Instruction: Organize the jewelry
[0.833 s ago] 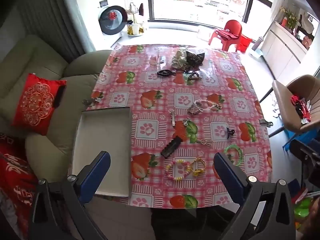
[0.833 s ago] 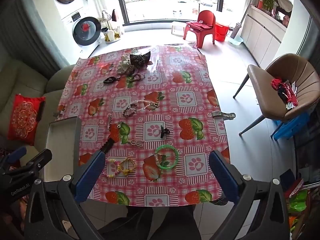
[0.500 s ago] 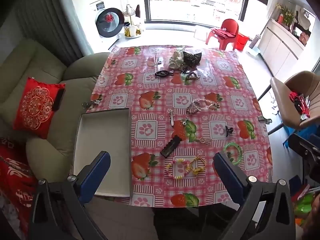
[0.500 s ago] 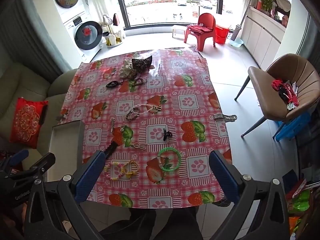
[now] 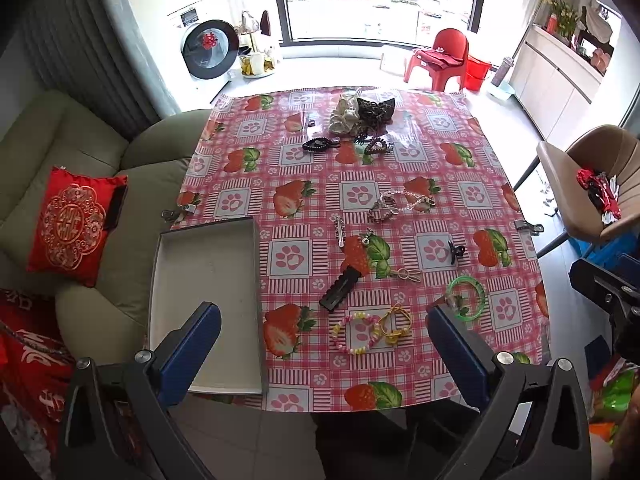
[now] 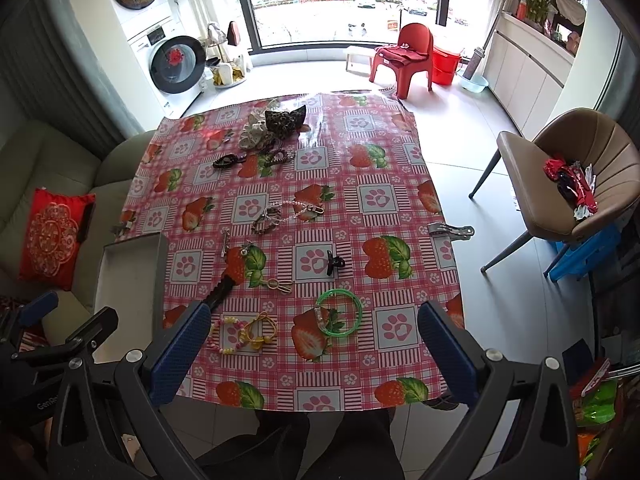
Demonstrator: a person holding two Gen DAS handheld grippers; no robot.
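Observation:
Jewelry lies scattered on a strawberry-print tablecloth. A green bangle, a beaded bracelet, a yellow hair tie, a black hair clip and a pearl chain lie near the front. Scrunchies sit at the far end. An empty white tray sits at the table's left front. My left gripper and right gripper are open, empty, held high above the front edge.
A green sofa with a red cushion stands left of the table. A brown chair stands to the right. Metal clips pin the cloth at the table's edges. A red plastic chair and washing machines stand beyond.
Both grippers have risen and pulled back a little, so the table looks smaller and more of the room shows. Nothing on the table has moved.

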